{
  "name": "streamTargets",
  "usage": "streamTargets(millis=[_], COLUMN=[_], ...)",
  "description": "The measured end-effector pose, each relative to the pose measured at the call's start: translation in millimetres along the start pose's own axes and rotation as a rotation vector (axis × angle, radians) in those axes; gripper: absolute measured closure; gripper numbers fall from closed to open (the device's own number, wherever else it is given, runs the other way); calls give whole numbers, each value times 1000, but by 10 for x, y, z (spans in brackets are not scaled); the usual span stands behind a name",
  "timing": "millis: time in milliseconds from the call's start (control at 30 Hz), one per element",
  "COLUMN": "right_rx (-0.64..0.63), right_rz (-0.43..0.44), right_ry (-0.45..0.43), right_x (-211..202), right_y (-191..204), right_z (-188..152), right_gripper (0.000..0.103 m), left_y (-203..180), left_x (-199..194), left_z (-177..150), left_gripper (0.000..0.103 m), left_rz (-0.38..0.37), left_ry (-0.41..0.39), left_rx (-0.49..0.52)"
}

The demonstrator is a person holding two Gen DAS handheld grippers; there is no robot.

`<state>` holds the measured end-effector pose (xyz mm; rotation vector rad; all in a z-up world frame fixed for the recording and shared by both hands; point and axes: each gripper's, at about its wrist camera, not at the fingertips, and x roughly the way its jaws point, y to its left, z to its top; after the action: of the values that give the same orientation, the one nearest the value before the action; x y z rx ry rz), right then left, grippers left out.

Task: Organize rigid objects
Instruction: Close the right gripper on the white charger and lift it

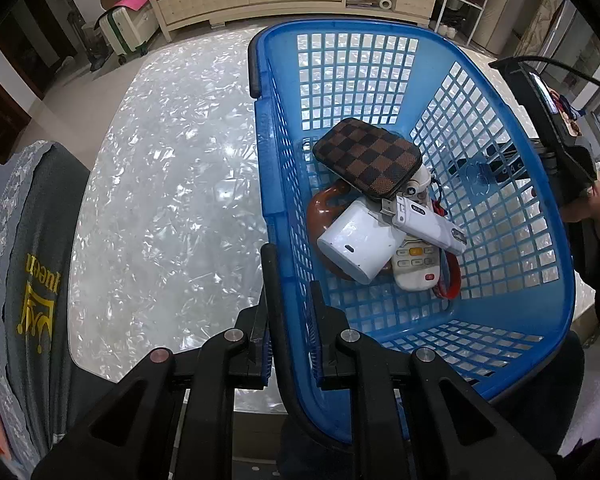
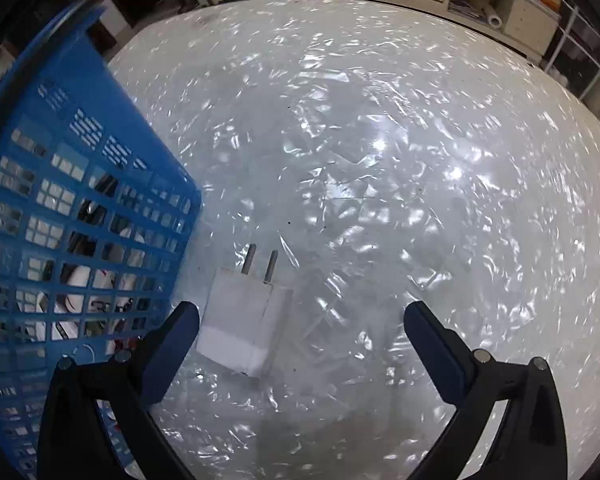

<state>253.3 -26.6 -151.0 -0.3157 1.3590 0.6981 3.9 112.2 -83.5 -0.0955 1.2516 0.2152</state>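
Right wrist view shows the right hand-held gripper [image 2: 300, 344] with its fingers wide apart, poised steeply above a white two-pin plastic wall charger [image 2: 246, 320] that lies flat on the shiny pearl-patterned surface [image 2: 380, 160], just beside the blue plastic lattice basket [image 2: 80, 220]. The charger sits off-centre, close to the left finger [image 2: 168, 352] and well away from the other. If the fingers close from here, the near one will likely meet the charger first and push it sideways across the slick surface, so it could twist or skid out instead of being gripped. That left finger also stands near the basket wall and could snag the lattice on the way down.

In the left wrist view, the left hand-held gripper [image 1: 290, 320] is clamped together on the basket's near rim. Inside lie a brown checkered zip pouch [image 1: 366, 158], a white rounded box [image 1: 356, 242], a white stick marked WiFi [image 1: 428, 222] and a white remote control [image 1: 414, 270], piled loosely. A tug on the rim could tilt the basket and shift that pile, and a charger dropped from height may bounce off it.
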Motion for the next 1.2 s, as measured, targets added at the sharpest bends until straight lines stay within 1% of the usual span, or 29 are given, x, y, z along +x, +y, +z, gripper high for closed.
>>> streamTargets(millis=[133, 267, 300, 367, 433, 500, 567, 600, 667, 733, 900, 1067, 1200], right_rx=[-35, -80, -80, -75, -65, -58, -73, -79, -96, -110, -74, -64, -52], right_rz=[-28, -100, -109, -127, -130, -129, -123, -122, -113, -118, -109, -104, -107], right_ry=[6, 4, -4, -20, -36, -55, -73, -76, -80, -77, -81, -77, -95], right_x=[47, 113, 117, 112, 101, 68, 31, 23, -9, 8, 7, -112, -267], right_y=[62, 181, 197, 219, 233, 252, 290, 317, 402, 434, 423, 370, 315], right_z=[30, 24, 13, 2, -11, -25, -39, -47, -53, -48, -81, -247, -355], right_gripper=[0, 1, 3, 9, 14, 22, 38, 41, 64, 65, 65, 66, 66], left_y=[17, 24, 24, 25, 25, 30, 32, 32, 29, 21, 20, 32, 41], left_x=[-9, -21, -26, -32, -38, -35, -37, -36, -38, -45, -45, -37, -29], left_z=[-2, 1, -1, -4, -1, -3, -2, -7, -5, -2, -5, 4, 7], left_gripper=[87, 87, 87, 87, 87, 87, 87, 87, 87, 87, 87, 87, 88], left_rz=[-2, -5, -6, -8, -8, -11, -13, -12, -11, -10, -12, -13, -14], left_ry=[0, 2, 2, 1, 1, 0, 0, 0, 1, 1, -3, 2, 2], left_rx=[-8, -15, -16, -18, -20, -24, -25, -25, -25, -25, -28, -27, -33])
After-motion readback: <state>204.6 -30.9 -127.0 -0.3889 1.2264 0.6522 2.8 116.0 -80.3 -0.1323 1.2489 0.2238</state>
